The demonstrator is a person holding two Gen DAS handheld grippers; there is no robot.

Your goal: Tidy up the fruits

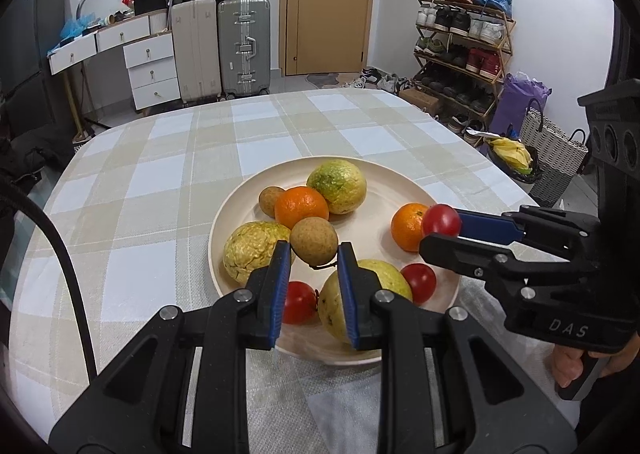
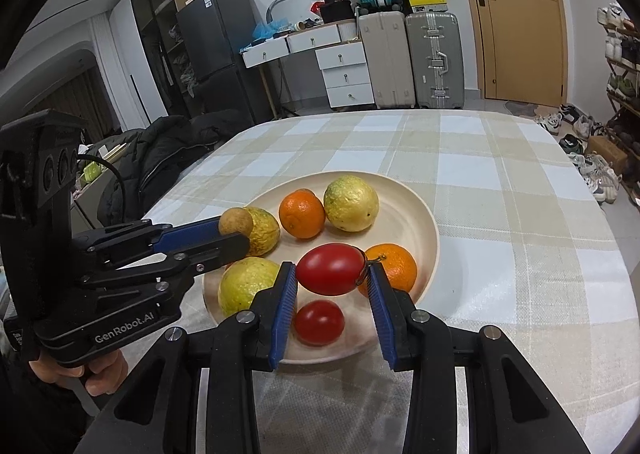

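A cream plate (image 1: 232, 213) (image 2: 416, 213) on the checked tablecloth holds oranges, yellow-green fruits, brown longans and red tomatoes. My left gripper (image 1: 314, 254) is shut on a brown longan (image 1: 313, 240) (image 2: 235, 221) above the plate's near left side. My right gripper (image 2: 332, 274) (image 1: 440, 230) is shut on a red tomato (image 2: 331, 269) (image 1: 441, 219) above the plate's right side, next to an orange (image 2: 394, 266) (image 1: 406, 225). Another tomato (image 2: 319, 322) lies below the held one.
The table (image 1: 160, 173) carries a checked cloth. Behind it stand suitcases (image 1: 224, 49), white drawers (image 1: 152, 69), a door (image 1: 328, 1) and a shoe rack (image 1: 464, 45). A woven basket (image 1: 556, 157) stands at the right.
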